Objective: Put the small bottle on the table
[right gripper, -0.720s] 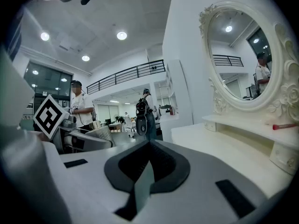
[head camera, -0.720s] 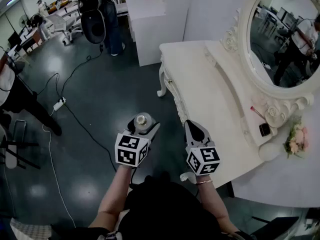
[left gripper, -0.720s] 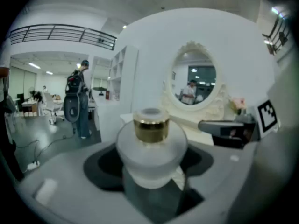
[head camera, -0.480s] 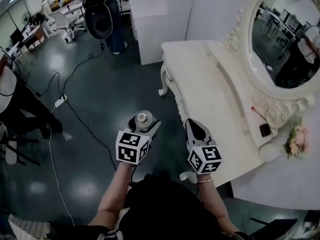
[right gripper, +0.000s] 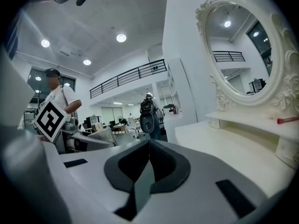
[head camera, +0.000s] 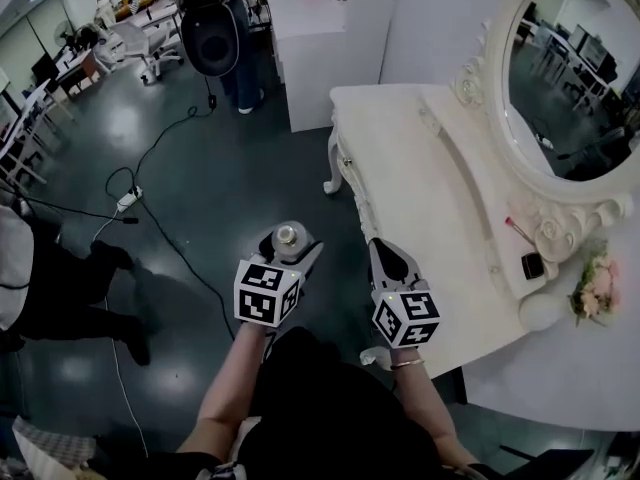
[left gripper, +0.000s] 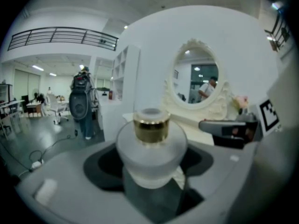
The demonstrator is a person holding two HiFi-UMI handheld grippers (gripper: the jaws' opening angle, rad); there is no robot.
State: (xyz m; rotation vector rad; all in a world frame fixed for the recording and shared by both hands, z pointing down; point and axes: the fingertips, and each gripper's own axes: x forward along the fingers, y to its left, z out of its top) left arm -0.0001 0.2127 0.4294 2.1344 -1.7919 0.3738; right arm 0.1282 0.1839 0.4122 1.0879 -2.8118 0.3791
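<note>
head view: we're looking steeply down at a dark glossy floor with a cable trailing across it, and on the right a white dressing table is standing under an ornate oval mirror. pink flowers are sitting at the table's near right. a person in dark clothes is standing at the left edge. both forearms are reaching forward side by side, near the bottom centre. the left gripper is hanging over the floor, left of the table, and it's pinching the small bottle, which is standing upright between its tips, cap up. the right gripper is hovering at the table's near left edge, just beside the left one, apart from the bottle.

left gripper view: the room is opening out to the left with a balcony rail high up, and the mirror is rising on the right. the frosted bottle with its gold collar is filling the centre, both pads pressing on its round body, and it's off the table, with the tabletop lying beyond it.

right gripper view: the tabletop is stretching away to the right under the mirror, and a red stick is lying on the little shelf. the jaws are pressed together with nothing between them.
</note>
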